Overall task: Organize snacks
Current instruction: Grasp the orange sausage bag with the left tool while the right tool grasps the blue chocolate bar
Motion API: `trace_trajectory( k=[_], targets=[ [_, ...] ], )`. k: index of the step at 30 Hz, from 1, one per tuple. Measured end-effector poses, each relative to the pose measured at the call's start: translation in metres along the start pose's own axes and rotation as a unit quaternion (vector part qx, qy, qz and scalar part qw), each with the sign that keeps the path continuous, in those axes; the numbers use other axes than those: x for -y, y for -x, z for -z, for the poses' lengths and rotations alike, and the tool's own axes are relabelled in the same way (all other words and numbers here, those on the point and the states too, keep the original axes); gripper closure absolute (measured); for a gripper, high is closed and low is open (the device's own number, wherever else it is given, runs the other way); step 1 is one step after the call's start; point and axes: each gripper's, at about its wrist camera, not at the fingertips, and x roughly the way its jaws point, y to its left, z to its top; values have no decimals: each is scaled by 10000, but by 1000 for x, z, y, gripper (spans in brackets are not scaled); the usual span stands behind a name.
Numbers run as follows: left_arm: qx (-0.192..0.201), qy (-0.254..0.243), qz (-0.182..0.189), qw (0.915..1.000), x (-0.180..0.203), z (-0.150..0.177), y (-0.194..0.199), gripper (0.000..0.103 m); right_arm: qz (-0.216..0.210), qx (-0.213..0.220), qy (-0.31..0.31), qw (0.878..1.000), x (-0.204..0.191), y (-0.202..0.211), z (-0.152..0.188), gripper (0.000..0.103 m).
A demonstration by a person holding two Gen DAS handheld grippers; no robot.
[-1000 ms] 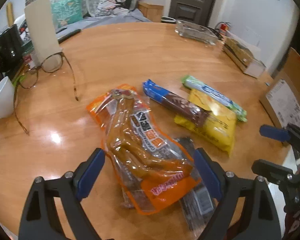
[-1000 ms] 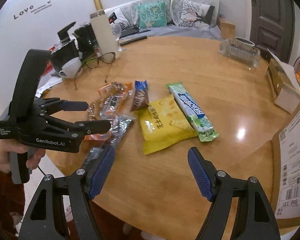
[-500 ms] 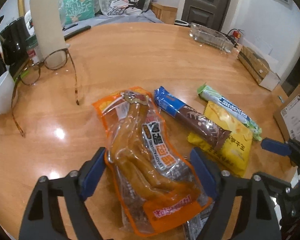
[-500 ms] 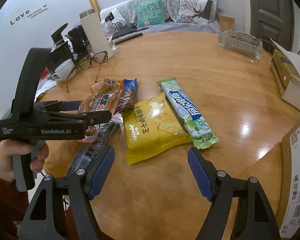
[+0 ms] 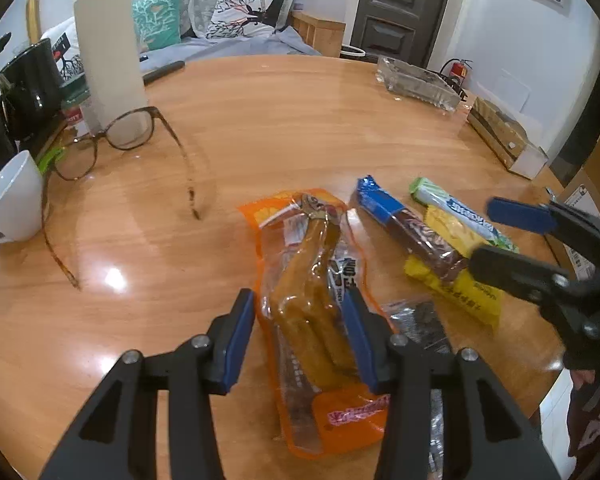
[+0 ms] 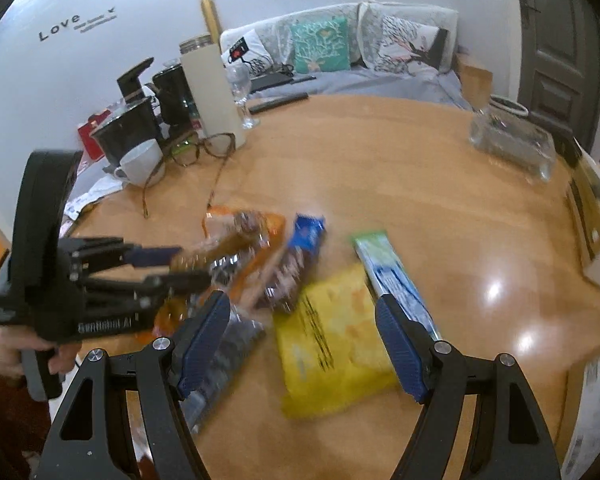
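Left fingers: the blue pads (image 5: pixel 239 340) of the left gripper (image 5: pixel 300 336) stand narrowed to either side of the orange packet (image 5: pixel 316 312), low and centre in the left wrist view. The right-hand pad presses the film; whether the left-hand pad touches cannot be told.
Right fingers: the right gripper (image 6: pixel 304 344) has its pads (image 6: pixel 400 352) spread wide, holding nothing, above the yellow bag (image 6: pixel 332 340) at lower centre of the right wrist view.
Orange packet, look: clear film with orange edges, brown sausage-like pieces inside, a printed label across the middle.
Orange packet, axis: long axis runs from the bottom of the frame up toward the centre, its far end tilted slightly left.
Dark foil packet (image 5: pixel 420 320): partly under the orange packet's right edge, lower right of centre.
Blue-and-brown bar (image 5: pixel 404 228): right of the orange packet, slanting up-left to down-right, its lower end lying on the yellow bag.
Green-and-white bar (image 5: pixel 456 212): along the yellow bag's far edge, same slant.
Table (image 5: pixel 280 120): round, glossy wood, carrying all the snacks.
Glasses (image 5: pixel 112 148): upper left, well apart from the snacks, beside a white cup (image 5: pixel 14 200).
Sharpness: the right wrist view is motion-blurred.
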Motion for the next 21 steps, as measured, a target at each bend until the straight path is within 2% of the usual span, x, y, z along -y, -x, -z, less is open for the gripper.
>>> trace_trajectory(
  k=[2, 7, 8, 9, 11, 13, 14, 15, 17, 21],
  targets=[
    [0, 5, -24, 10000, -7, 0, 2, 60, -21, -102, 119, 9999, -8, -15, -9, 36],
    [-47, 38, -82, 9999, -21, 2, 4, 57, 436, -506, 334, 9972, -20, -58, -19, 46],
    [-40, 17, -122, 9999, -22, 2, 4, 55, 494, -572, 356, 9965, -20, -64, -19, 55],
    [-33, 19, -133, 9999, -24, 3, 4, 52, 569, -647, 378, 9956, -20, -70, -18, 74],
    [-30, 38, -114, 9999, -25, 5, 5, 49, 722, -635, 377, 9947, -20, -72, -15, 86],
    [-7, -62, 66, 10000, -24, 7, 7, 35, 702, -503, 291, 9958, -18, -64, -11, 87],
    [9, -113, 112, 9999, -22, 8, 8, 24, 670, -400, 272, 9966, -17, -56, -10, 88],
    [34, -177, 151, 9997, -20, 9, 8, 21, 673, -320, 278, 9968, -18, -50, -9, 88],
    [34, -249, 237, 9994, -17, 11, 8, 21, 725, -87, 312, 9968, -17, -27, -4, 88],
    [-70, -194, 314, 9993, -11, 10, -2, 21, 560, 17, 172, 9983, -12, 4, 5, 88]
  ],
)
